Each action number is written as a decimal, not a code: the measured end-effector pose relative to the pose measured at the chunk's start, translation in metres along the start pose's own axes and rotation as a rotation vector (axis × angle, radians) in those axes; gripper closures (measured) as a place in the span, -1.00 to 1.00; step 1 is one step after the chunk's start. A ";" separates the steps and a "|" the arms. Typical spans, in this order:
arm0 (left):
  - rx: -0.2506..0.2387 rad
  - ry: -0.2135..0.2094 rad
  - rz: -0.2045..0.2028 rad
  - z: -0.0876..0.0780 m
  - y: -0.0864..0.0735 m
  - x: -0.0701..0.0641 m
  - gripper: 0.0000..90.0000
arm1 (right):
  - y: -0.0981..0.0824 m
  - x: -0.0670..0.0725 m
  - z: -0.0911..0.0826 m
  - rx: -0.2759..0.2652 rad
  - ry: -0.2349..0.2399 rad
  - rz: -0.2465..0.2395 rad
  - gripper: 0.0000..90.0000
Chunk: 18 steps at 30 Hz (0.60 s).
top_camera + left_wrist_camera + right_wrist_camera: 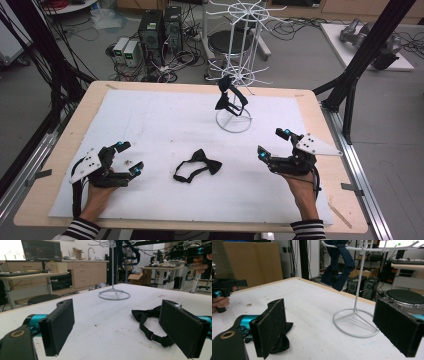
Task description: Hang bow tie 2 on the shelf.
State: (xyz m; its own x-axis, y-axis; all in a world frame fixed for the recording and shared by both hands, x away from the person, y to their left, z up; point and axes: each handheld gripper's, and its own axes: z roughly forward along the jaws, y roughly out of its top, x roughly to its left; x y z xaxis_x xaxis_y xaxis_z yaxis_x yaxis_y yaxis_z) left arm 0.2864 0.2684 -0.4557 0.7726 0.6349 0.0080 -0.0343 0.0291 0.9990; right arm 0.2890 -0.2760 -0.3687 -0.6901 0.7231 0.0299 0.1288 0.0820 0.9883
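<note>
A person sits at a white-topped table (150, 120), holding tongs in each hand. One black bow tie (197, 165) lies flat on the table, between the two hands and near the person's edge. A second, dark tie (229, 97) already hangs on a white wire rack (235, 65) standing farther back. The left gripper (126, 157) rests beside the lying tie, jaws wide apart, holding nothing. The right gripper (272, 143) sits on the other side, jaws also wide apart and empty. It seems one tie is hung and the other still waits to be picked up and hung. No brand, label or writing can be read anywhere.
</note>
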 end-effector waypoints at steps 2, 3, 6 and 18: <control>0.002 0.000 0.003 0.000 0.000 0.000 -0.70 | 0.000 0.000 0.001 0.010 0.001 0.006 -0.76; 0.002 0.000 0.003 0.000 0.000 0.000 -0.70 | 0.000 0.000 0.001 0.009 0.005 0.003 -0.76; 0.003 0.000 0.005 0.000 0.000 0.000 -0.70 | 0.000 0.000 0.003 0.025 0.009 0.001 -0.76; -0.007 0.012 0.002 -0.001 0.000 -0.001 -0.70 | 0.020 0.007 0.026 0.090 0.079 -0.039 -0.76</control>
State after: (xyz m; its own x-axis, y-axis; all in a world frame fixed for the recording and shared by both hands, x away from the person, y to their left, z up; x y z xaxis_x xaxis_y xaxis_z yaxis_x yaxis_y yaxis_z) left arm 0.2851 0.2688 -0.4559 0.7652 0.6438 0.0094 -0.0400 0.0329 0.9987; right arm 0.3051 -0.2513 -0.3523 -0.7492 0.6623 0.0070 0.1618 0.1728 0.9716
